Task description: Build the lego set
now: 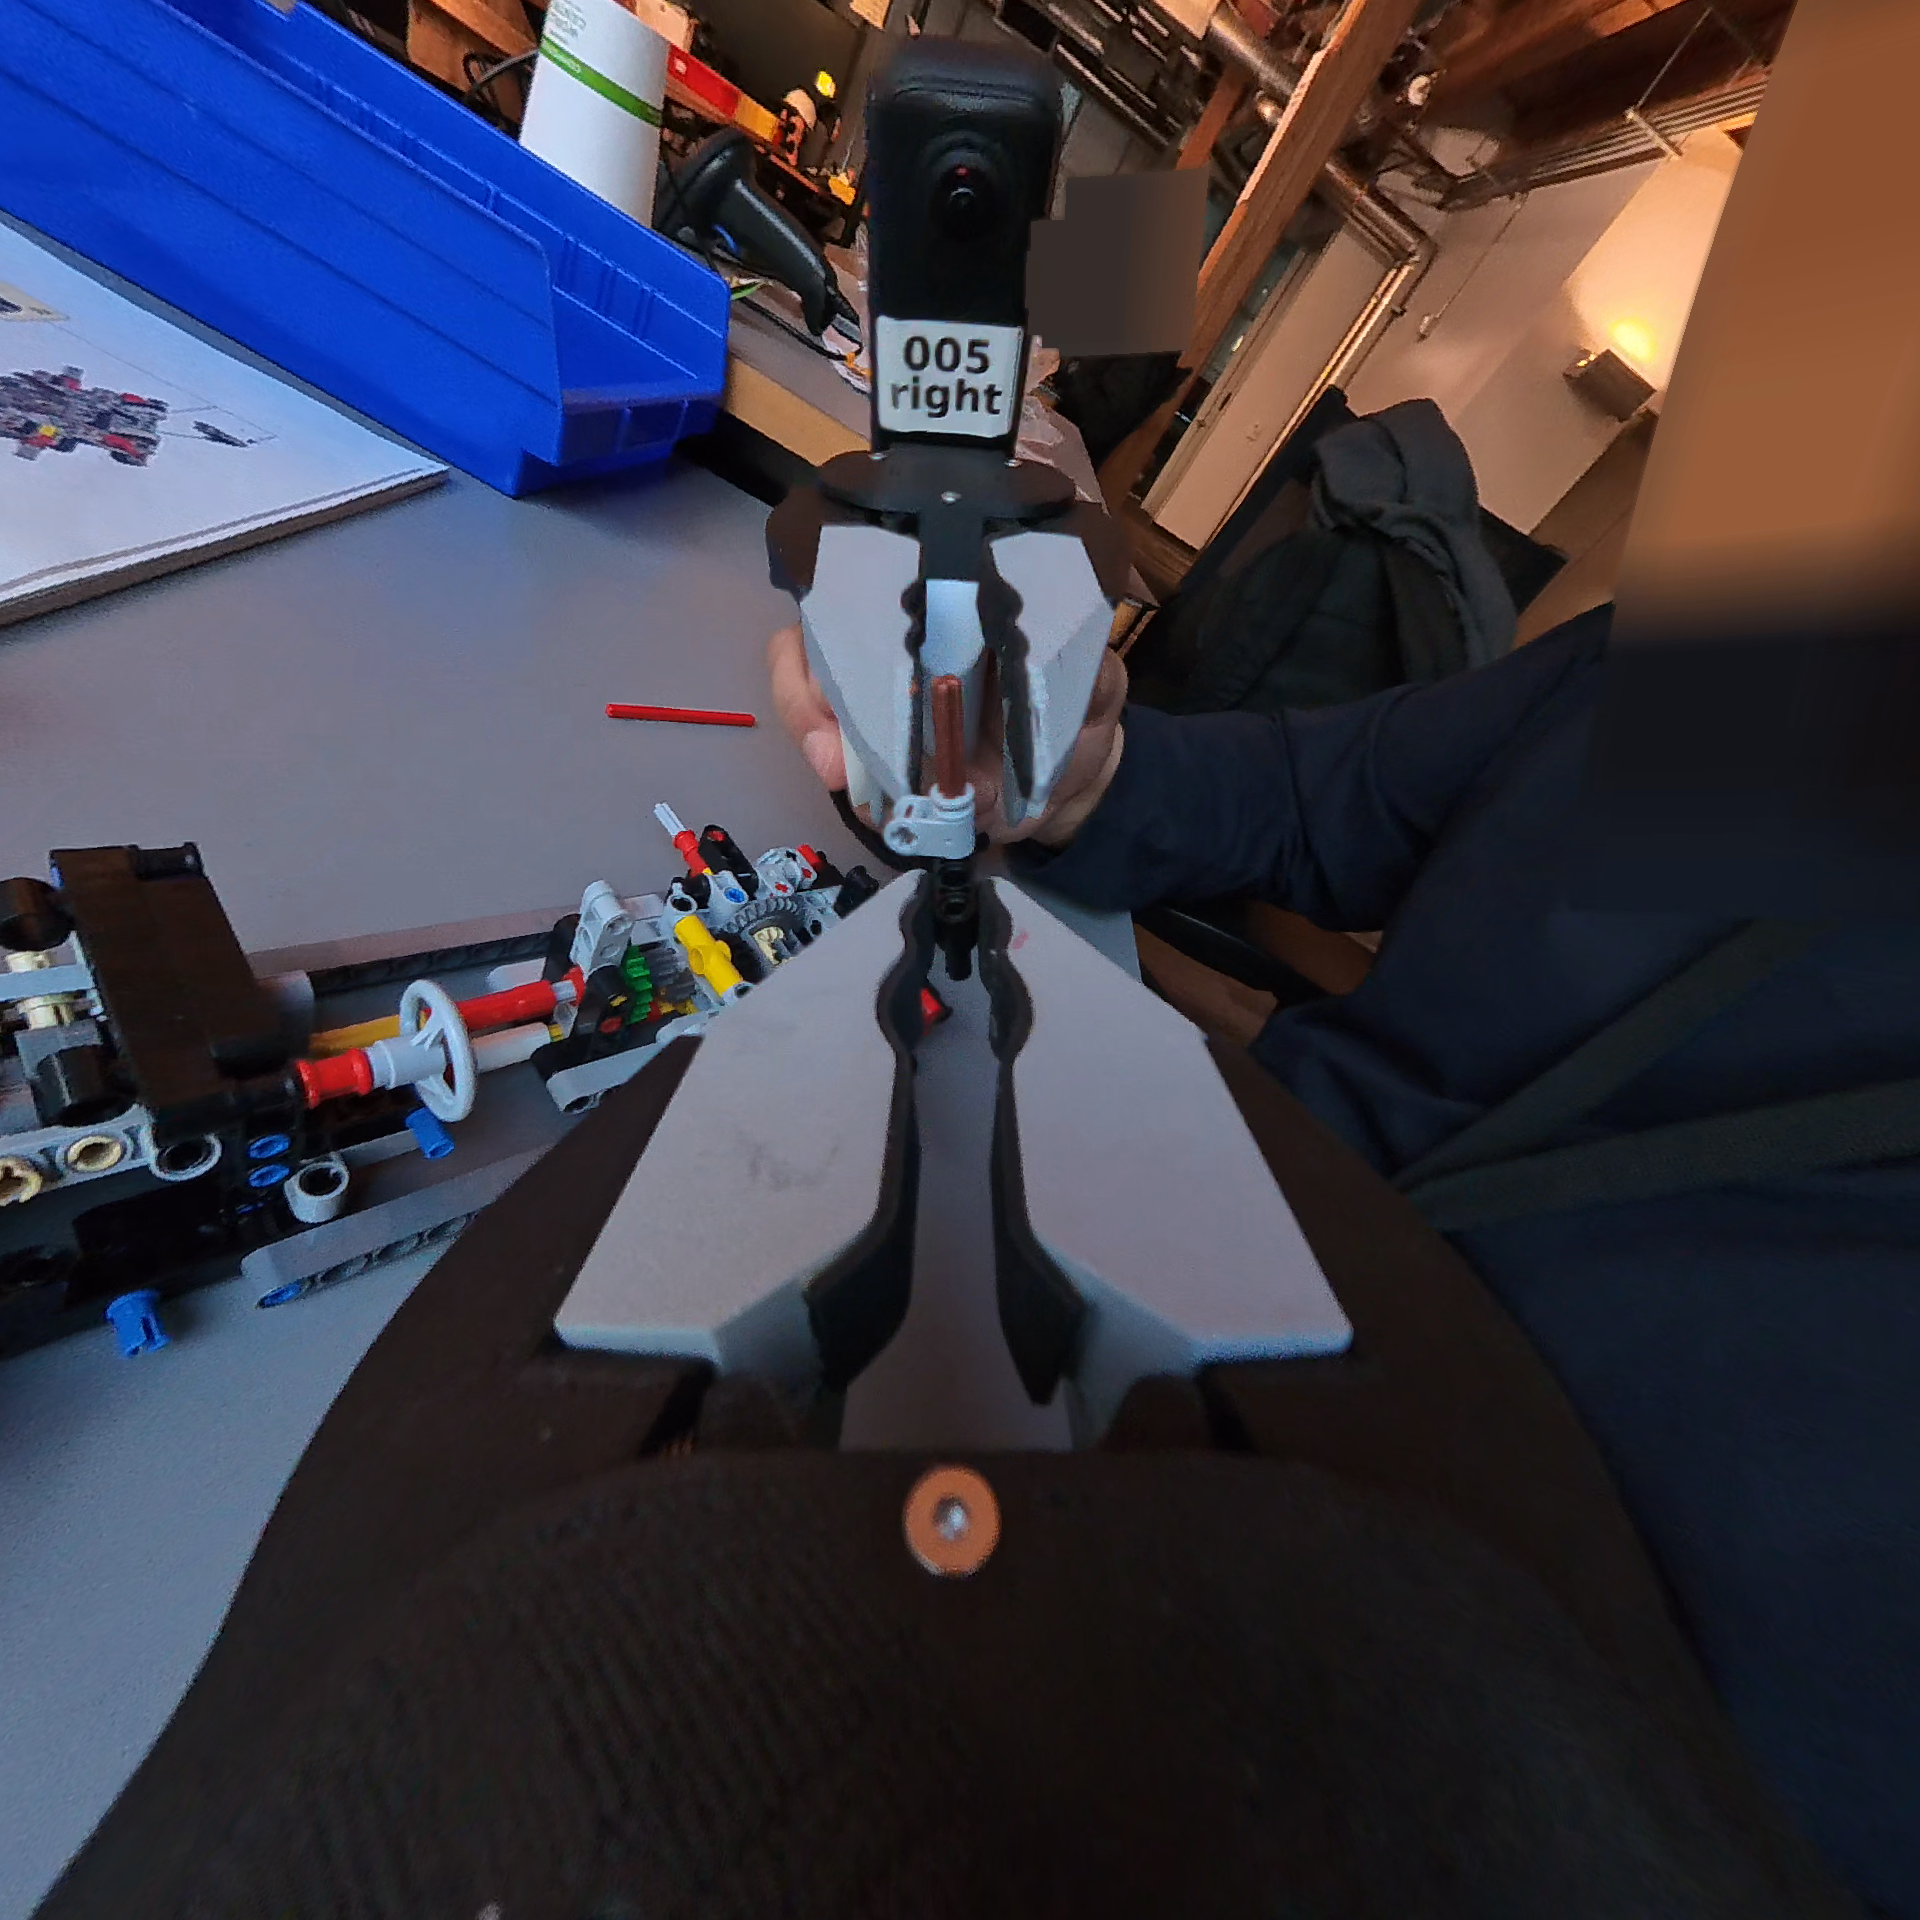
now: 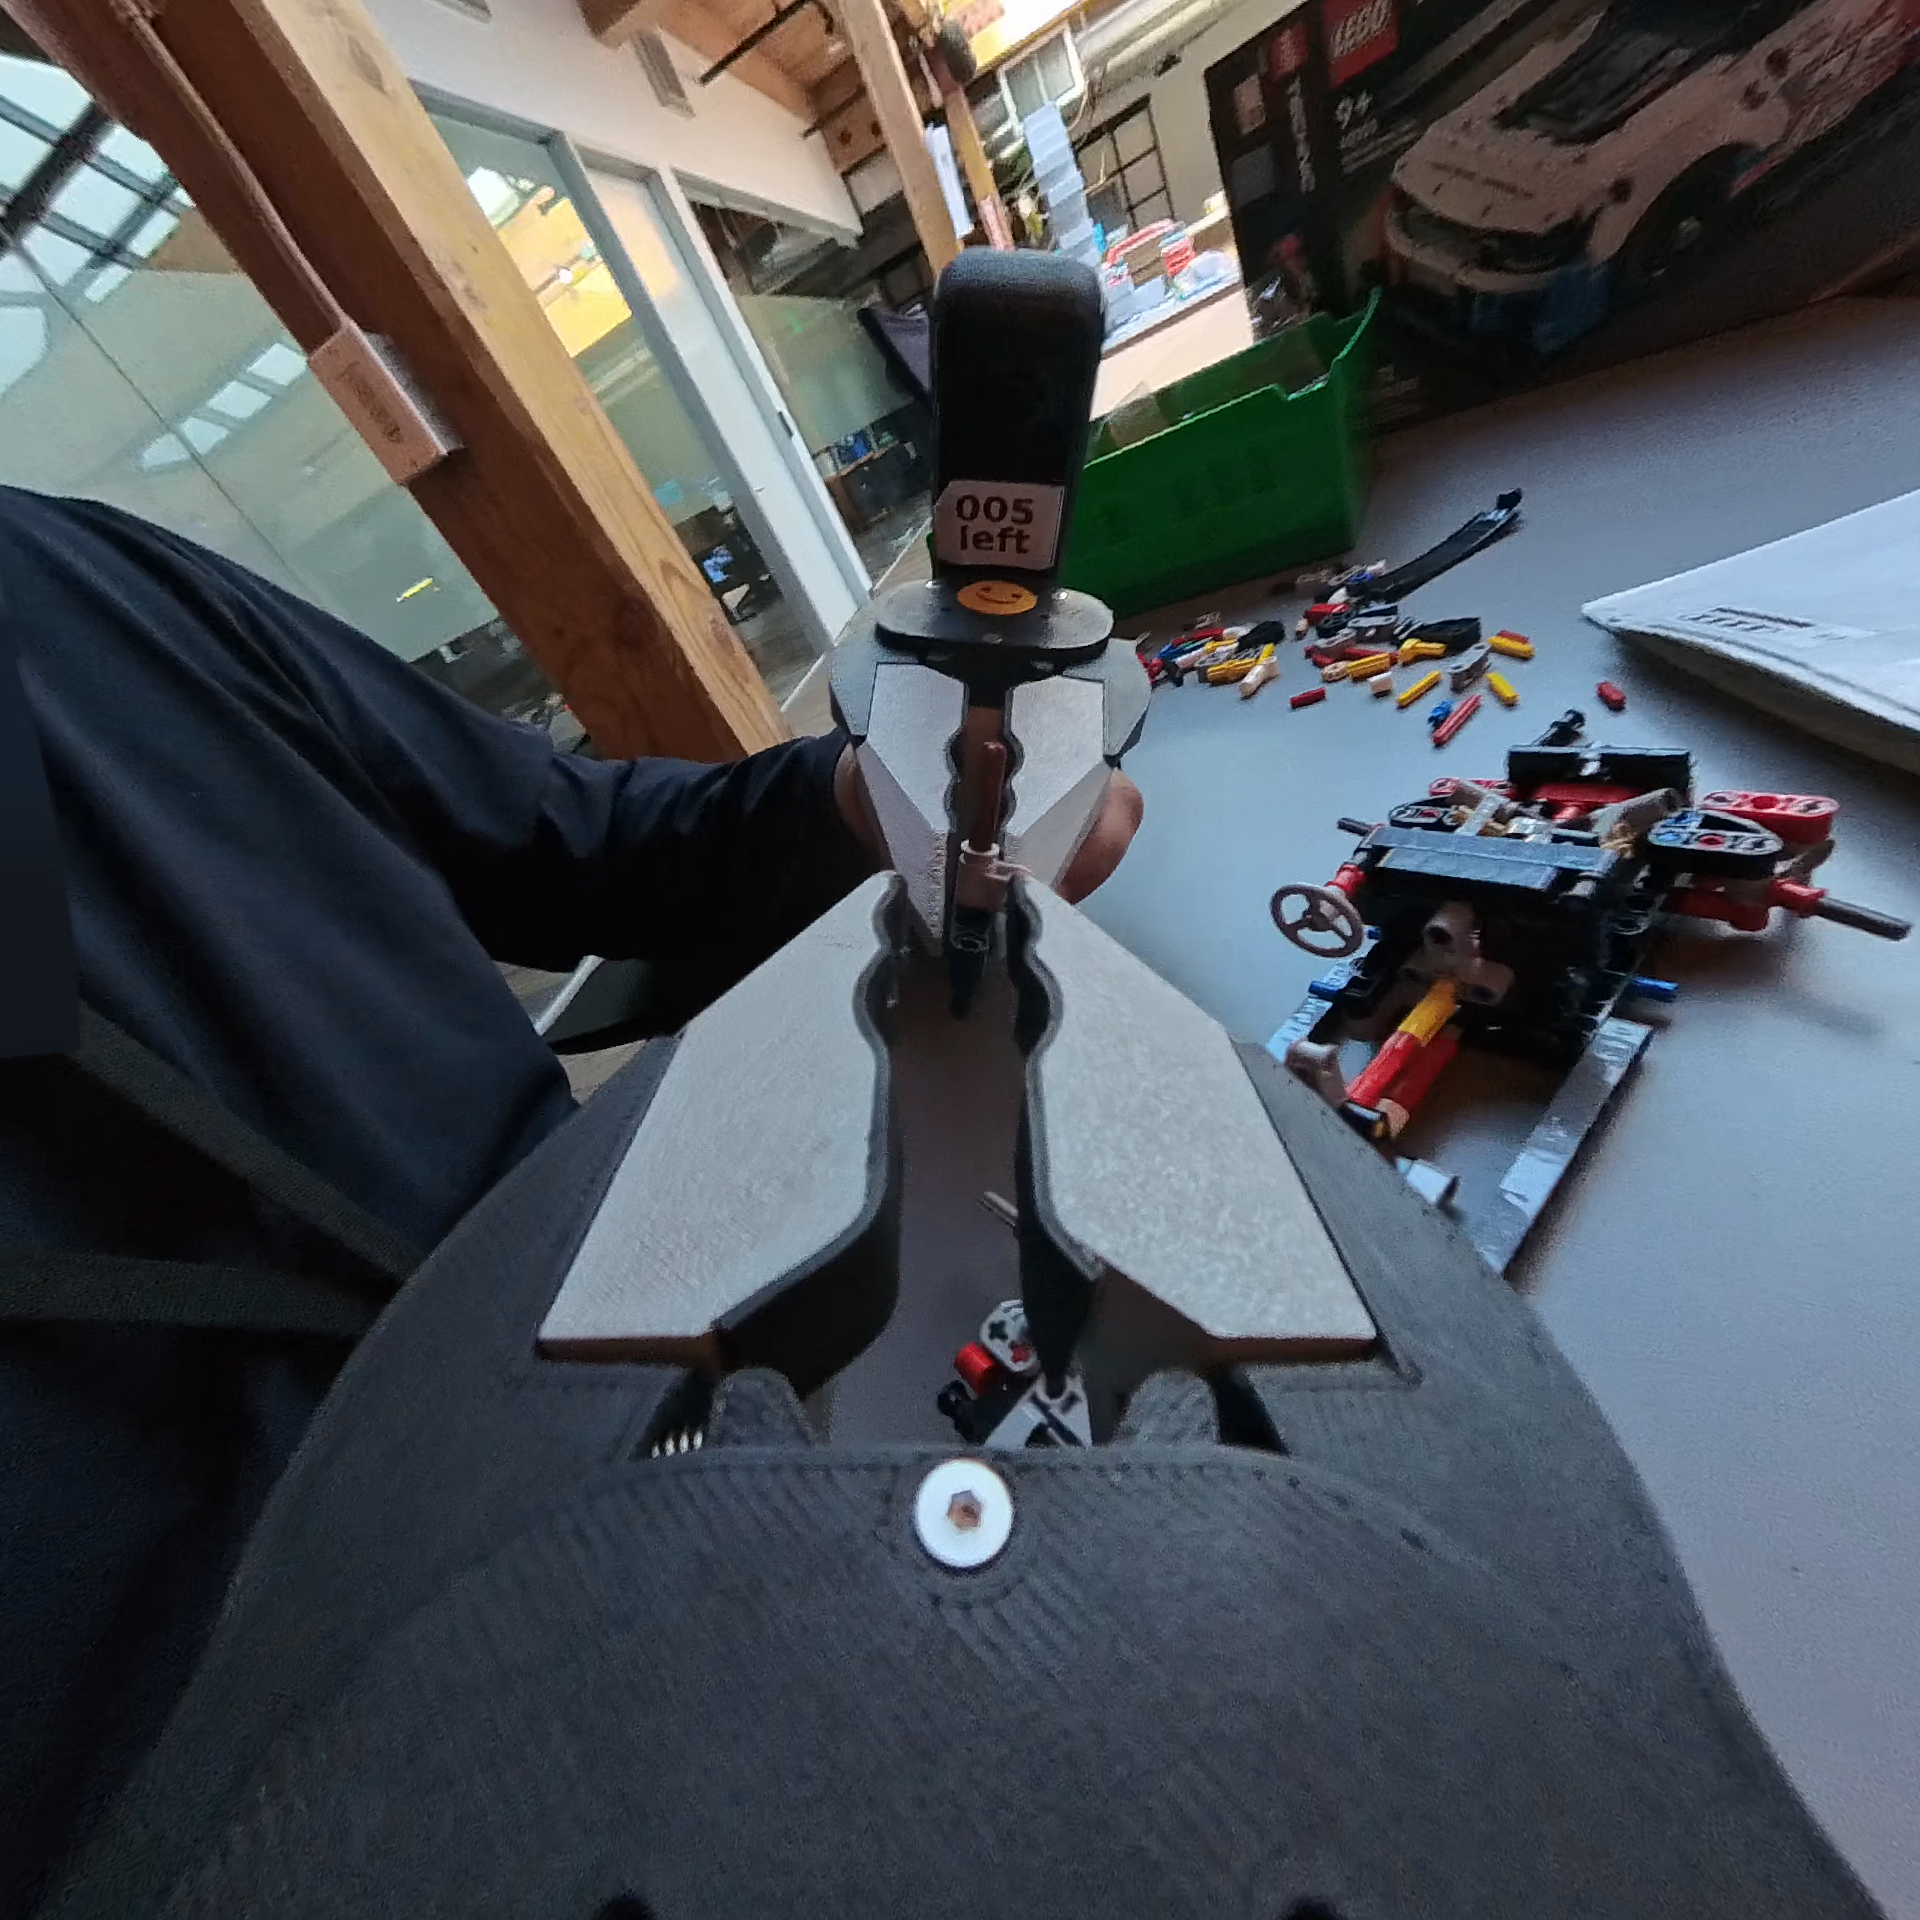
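Black pin-holed plastic connector [image 1: 952, 920], bearing a grey sleeve [image 1: 930, 821] and an upright brown axle [image 1: 945, 727], is pinched by the left gripper [image 1: 951, 899]. The right gripper [image 2: 951, 906] stands astride it, jaws narrowly parted.

A white label [image 1: 945, 384] with black letters and numbers sits on a tall black camera [image 1: 961, 187]. Another white label [image 2: 997, 525] sits on a second black camera [image 2: 1013, 364], above a round orange smiley sticker [image 2: 995, 597]. A big dark cardboard box [image 2: 1558, 156] at the far edge of the grey table [image 2: 1662, 520] has a red logo patch [image 2: 1361, 42] and small white writing. I leave the words unsaid.
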